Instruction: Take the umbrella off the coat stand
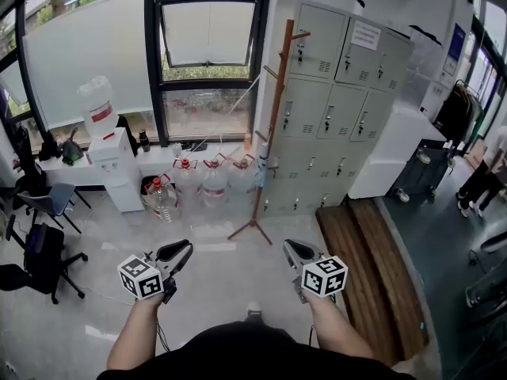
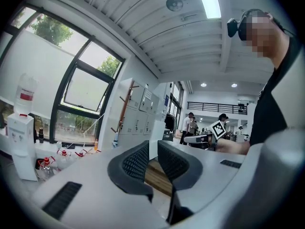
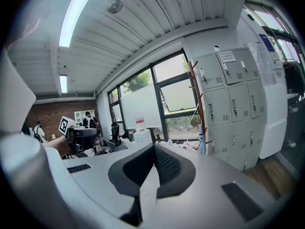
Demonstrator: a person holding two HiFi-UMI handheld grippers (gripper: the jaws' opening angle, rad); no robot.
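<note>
Wooden and slim, the coat stand (image 1: 273,125) stood on the pale floor (image 1: 214,291) between the grey lockers (image 1: 333,109) and the window (image 1: 207,70). The umbrella (image 1: 262,171), pale blue and folded, hung low on the stand against its pole; which peg carried it was too small to tell. Big water bottles (image 1: 214,184) stood in a row just left of the stand's feet, with a white water dispenser (image 1: 111,165) further left.

Both grippers were held low and near the person, well apart from the stand. The left gripper (image 1: 181,249) had its jaws a narrow slit apart with nothing between them. The right gripper (image 1: 295,249) had its jaws together at the tips, also holding nothing. Both gripper views showed the umbrella far beyond the jaws.
</note>
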